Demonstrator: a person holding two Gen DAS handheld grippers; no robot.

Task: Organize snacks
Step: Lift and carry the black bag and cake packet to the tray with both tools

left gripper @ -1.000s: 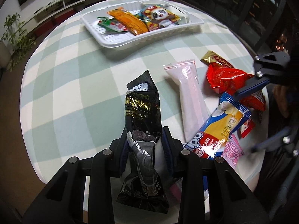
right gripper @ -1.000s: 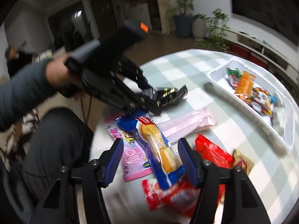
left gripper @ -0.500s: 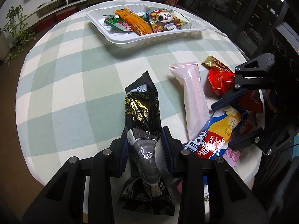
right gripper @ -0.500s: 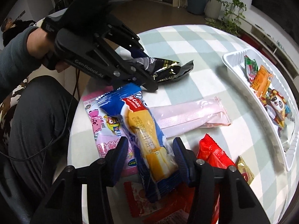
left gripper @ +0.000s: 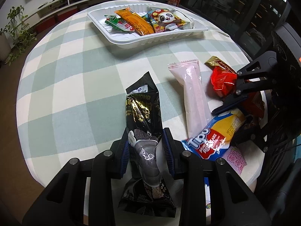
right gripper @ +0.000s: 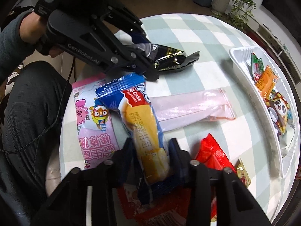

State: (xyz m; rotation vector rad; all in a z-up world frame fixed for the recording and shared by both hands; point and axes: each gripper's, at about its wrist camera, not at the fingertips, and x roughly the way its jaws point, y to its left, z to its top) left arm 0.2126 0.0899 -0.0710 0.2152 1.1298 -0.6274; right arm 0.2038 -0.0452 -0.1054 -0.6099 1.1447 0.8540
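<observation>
A black snack packet (left gripper: 142, 105) lies lengthwise on the checked tablecloth, and my left gripper (left gripper: 145, 137) is shut on its near half. From the right wrist view, that left gripper (right gripper: 150, 56) pinches the same black packet (right gripper: 173, 60). A blue and yellow Tipo cake packet (right gripper: 139, 116) runs between the fingers of my right gripper (right gripper: 151, 146). The jaws are closing, and both pads touch the packet's sides. The white tray (left gripper: 150, 39) at the far side holds three packets: green, orange and a panda one.
A long pale pink packet (left gripper: 195, 98) lies between the two held snacks. A red packet (left gripper: 223, 81) and a gold-ended one (left gripper: 216, 62) lie to the right. A pink cartoon packet (right gripper: 92, 116) lies at the table's edge by a person's knee.
My right gripper came down over the cake packet and its fingers closed in on it. My left gripper stayed put, holding the black packet.
</observation>
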